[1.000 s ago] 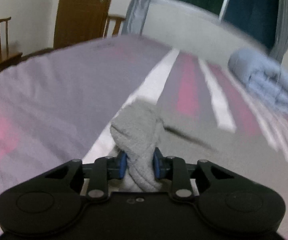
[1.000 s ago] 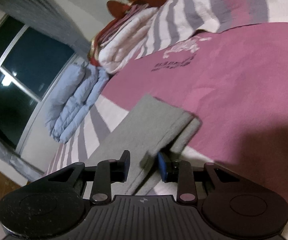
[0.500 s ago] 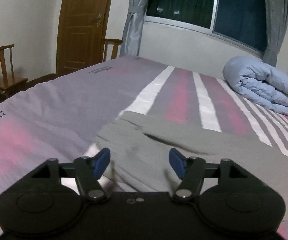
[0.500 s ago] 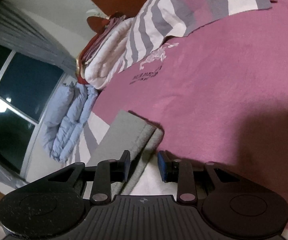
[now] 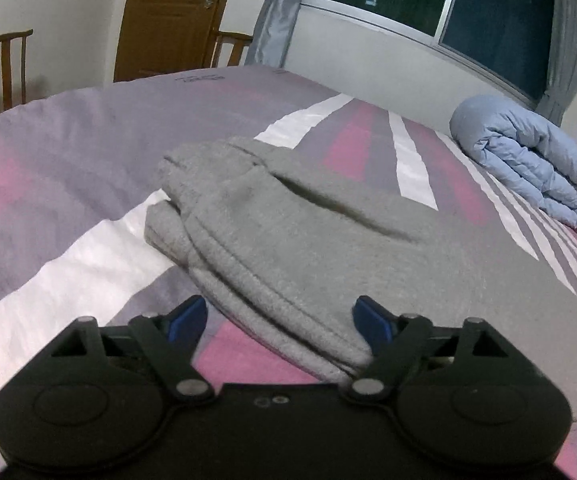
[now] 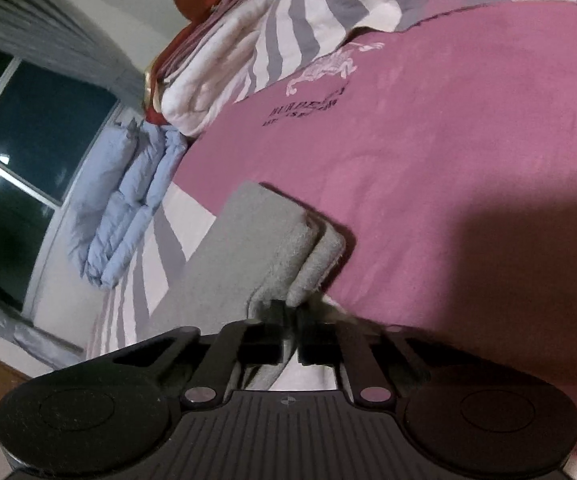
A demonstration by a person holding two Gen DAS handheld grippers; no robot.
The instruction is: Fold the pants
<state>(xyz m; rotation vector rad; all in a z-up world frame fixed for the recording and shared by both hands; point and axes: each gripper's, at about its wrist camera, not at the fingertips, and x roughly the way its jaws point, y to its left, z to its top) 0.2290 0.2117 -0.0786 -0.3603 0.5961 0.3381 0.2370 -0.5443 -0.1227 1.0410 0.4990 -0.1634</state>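
Grey pants (image 5: 308,240) lie folded lengthwise on the striped bed sheet (image 5: 68,140). In the left wrist view their waistband end points at me. My left gripper (image 5: 280,314) has its jaws opening wide; the waistband edge lies between the blue pads (image 5: 188,314), which do not press on it. In the right wrist view the leg cuffs of the pants (image 6: 248,248) rest on the pink part of the sheet (image 6: 448,160). My right gripper (image 6: 290,314) is closing there, its jaws pinched on a fold of grey cloth just below the cuffs.
A rolled light-blue duvet (image 5: 528,164) sits at the far right of the bed, below the window; it also shows in the right wrist view (image 6: 124,200). Folded white and red bedding (image 6: 216,80) is stacked at the headboard. Wooden chairs (image 5: 4,64) and a door (image 5: 168,16) stand beyond the bed.
My left gripper let go of the bunched waistband, which dropped flat onto the bed, and its jaws spread wide. My right gripper moved in on the cuff end and closed on the cloth.
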